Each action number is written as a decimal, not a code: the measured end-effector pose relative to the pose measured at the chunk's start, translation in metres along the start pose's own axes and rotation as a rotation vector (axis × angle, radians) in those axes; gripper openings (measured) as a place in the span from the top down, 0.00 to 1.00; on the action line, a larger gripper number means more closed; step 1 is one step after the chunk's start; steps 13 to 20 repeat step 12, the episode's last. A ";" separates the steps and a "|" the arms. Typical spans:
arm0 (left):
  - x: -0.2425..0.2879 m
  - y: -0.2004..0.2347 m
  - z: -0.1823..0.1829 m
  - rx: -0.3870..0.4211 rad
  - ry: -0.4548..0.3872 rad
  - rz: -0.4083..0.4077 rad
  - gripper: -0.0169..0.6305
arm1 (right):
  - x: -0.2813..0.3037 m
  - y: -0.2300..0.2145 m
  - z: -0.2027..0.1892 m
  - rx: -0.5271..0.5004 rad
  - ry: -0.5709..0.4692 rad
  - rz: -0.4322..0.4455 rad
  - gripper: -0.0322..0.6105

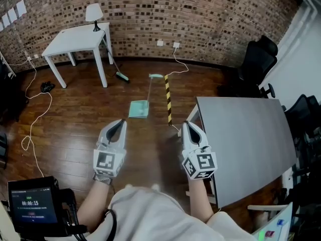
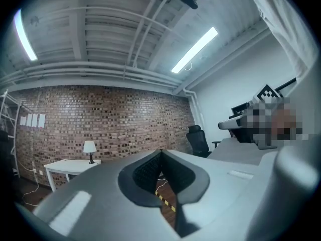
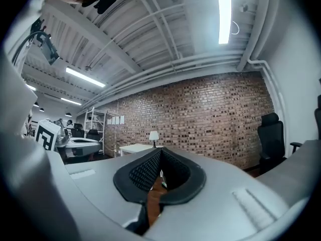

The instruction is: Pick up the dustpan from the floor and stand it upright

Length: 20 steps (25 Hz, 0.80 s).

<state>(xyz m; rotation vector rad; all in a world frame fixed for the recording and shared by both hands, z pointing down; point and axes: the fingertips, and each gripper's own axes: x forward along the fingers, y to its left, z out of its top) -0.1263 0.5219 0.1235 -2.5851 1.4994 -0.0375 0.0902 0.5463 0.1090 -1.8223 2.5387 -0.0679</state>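
Note:
A teal dustpan lies flat on the wooden floor in the head view, its long thin handle running away toward the brick wall. My left gripper is held level just short of the pan, jaws shut and empty. My right gripper is level with it to the right, beside the grey table's corner, also shut on nothing. In the left gripper view the left gripper has its pads meeting at the tips; the right gripper view shows the right gripper the same. The dustpan is out of sight in both gripper views.
A broom leans by a white table carrying a lamp. A yellow-black strip lies right of the dustpan. A grey table stands at right, office chairs behind it. Cables trail at left.

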 end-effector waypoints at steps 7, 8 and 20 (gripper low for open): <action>0.003 0.002 0.000 0.010 -0.009 -0.015 0.97 | 0.007 0.005 -0.003 -0.012 0.004 0.006 0.93; 0.004 0.003 0.001 0.010 -0.011 -0.015 0.97 | 0.009 0.005 -0.003 -0.011 0.002 0.005 0.93; 0.008 0.000 -0.001 0.018 -0.019 -0.019 0.97 | 0.010 0.000 -0.009 -0.008 0.000 0.002 0.93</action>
